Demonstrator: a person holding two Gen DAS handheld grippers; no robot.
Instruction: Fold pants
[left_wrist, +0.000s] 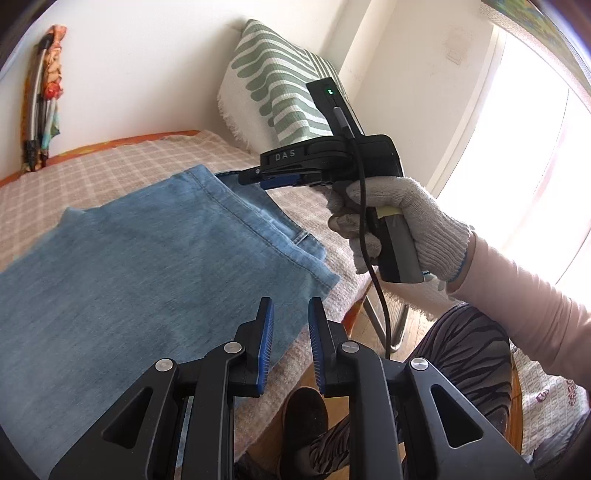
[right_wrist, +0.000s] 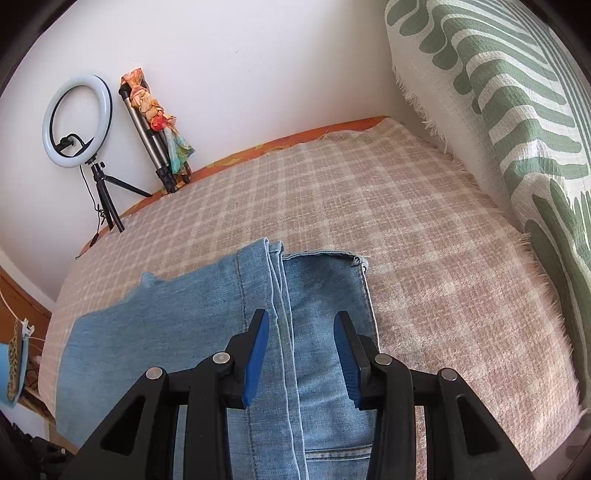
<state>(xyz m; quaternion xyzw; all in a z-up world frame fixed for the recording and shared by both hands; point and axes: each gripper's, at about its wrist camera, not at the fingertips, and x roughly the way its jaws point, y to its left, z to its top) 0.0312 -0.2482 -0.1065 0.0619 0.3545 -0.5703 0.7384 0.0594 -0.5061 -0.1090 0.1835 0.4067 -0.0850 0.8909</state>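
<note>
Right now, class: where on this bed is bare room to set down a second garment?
Bare checked blanket lies beyond the jeans, toward the wall, and on their right, up to the green-striped cushion. The near side is crowded: the jeans and both sets of fingers fill it. The ring light stands at the far left.

White knit glove (left_wrist: 417, 221), pink sleeve (left_wrist: 524, 314), black tool (left_wrist: 291, 314)

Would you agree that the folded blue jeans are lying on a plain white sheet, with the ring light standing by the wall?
Not quite: the jeans lie on a beige checked blanket, not a plain white sheet, as the right wrist view shows. The ring light does stand by the wall.
</note>
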